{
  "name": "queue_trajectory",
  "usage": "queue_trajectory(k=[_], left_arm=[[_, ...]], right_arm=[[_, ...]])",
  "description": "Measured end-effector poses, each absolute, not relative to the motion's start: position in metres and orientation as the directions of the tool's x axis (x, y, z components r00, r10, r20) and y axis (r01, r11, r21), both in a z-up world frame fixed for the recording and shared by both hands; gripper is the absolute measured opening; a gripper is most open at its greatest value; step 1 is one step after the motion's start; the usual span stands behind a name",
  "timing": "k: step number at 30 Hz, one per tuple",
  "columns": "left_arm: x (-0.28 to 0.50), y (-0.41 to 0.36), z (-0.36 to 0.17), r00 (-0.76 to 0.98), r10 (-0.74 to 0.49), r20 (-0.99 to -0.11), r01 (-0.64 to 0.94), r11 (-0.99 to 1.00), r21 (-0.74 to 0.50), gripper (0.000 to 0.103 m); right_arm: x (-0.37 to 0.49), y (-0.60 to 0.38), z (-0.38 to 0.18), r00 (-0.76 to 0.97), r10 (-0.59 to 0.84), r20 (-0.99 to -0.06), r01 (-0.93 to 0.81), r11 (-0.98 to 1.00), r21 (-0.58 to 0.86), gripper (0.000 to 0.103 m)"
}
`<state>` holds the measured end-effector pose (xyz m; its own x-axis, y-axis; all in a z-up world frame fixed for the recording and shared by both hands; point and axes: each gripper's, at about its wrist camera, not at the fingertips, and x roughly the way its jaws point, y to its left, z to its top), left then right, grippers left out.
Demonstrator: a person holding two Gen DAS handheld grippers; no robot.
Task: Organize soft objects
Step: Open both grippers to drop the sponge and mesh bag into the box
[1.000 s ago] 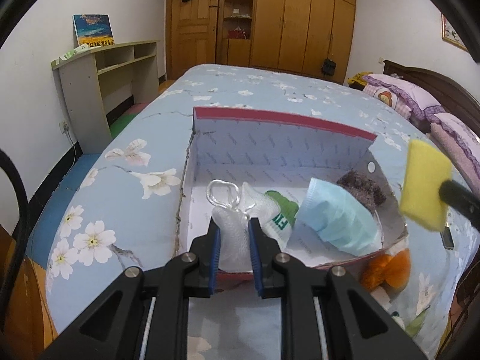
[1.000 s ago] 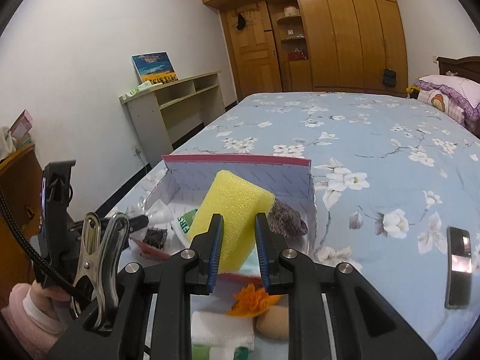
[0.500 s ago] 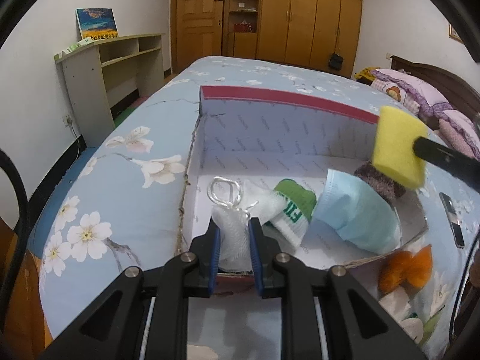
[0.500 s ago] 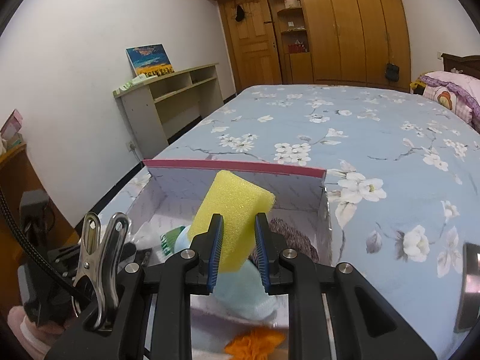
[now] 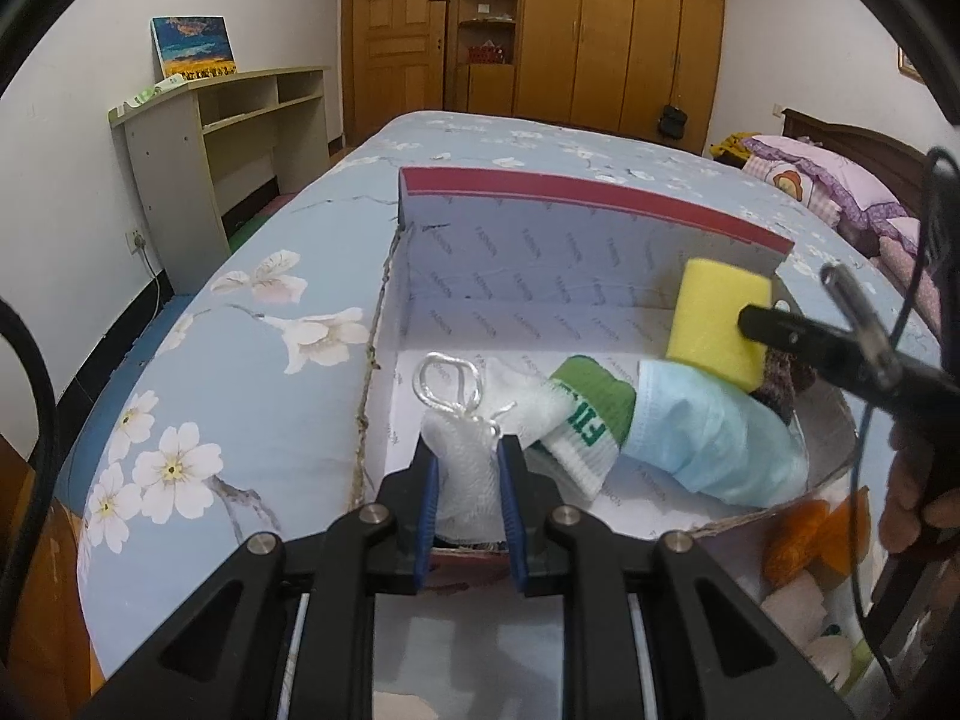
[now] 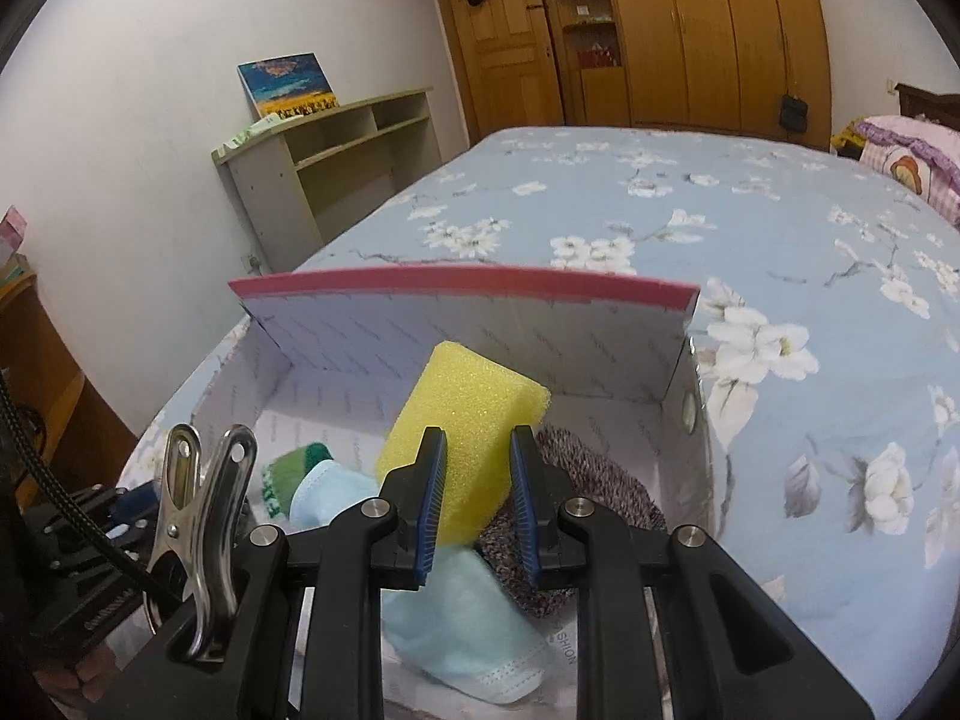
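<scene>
Left wrist view: the left gripper [image 5: 465, 477] has its jaws clamped tight on a white mesh pouch [image 5: 465, 468] at the near edge of the open cardboard box [image 5: 588, 195] on the bed [image 5: 198, 360]. A sock [image 5: 585, 420] and a blue face mask [image 5: 714, 438] lie inside.

Right wrist view: the right gripper [image 6: 477, 495] has its jaws pinched on a yellow sponge [image 6: 465, 420], held above the mask and a knitted brown item [image 6: 591, 486] in the box. This looks like the placing step; next, each needs lowering into the box and the jaws opening.
</scene>
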<state>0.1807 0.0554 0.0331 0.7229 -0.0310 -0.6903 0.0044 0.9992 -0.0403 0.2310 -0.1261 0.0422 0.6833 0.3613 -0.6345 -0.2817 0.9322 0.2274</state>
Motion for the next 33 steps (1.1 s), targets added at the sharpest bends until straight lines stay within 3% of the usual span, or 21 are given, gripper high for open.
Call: queue_trajectory(k=[10, 12, 15, 21, 33], left_arm=[[0.179, 0.045, 0.033, 0.725, -0.009, -0.688, 0.016, 1.000, 0.004, 0.027], [0.178, 0.046, 0.034, 0.724, -0.025, -0.689, 0.026, 1.000, -0.010, 0.038], [0.174, 0.043, 0.036, 0.728, -0.048, -0.684, 0.047, 0.999, -0.020, 0.050], [0.166, 0.037, 0.044, 0.735, -0.067, -0.674, 0.070, 0.997, -0.022, 0.060], [0.150, 0.030, 0.059, 0.749, -0.067, -0.659, 0.081, 0.997, -0.009, 0.068]], right_arm=[[0.232, -0.135, 0.033, 0.665, 0.393, -0.635, -0.270, 0.919, 0.287, 0.023], [0.232, -0.136, 0.034, 0.664, 0.393, -0.636, -0.269, 0.920, 0.287, 0.025], [0.229, -0.137, 0.037, 0.678, 0.390, -0.624, -0.268, 0.920, 0.285, 0.037], [0.222, -0.142, 0.042, 0.684, 0.395, -0.613, -0.262, 0.918, 0.298, 0.042], [0.190, -0.143, 0.068, 0.724, 0.392, -0.568, -0.298, 0.920, 0.255, 0.045]])
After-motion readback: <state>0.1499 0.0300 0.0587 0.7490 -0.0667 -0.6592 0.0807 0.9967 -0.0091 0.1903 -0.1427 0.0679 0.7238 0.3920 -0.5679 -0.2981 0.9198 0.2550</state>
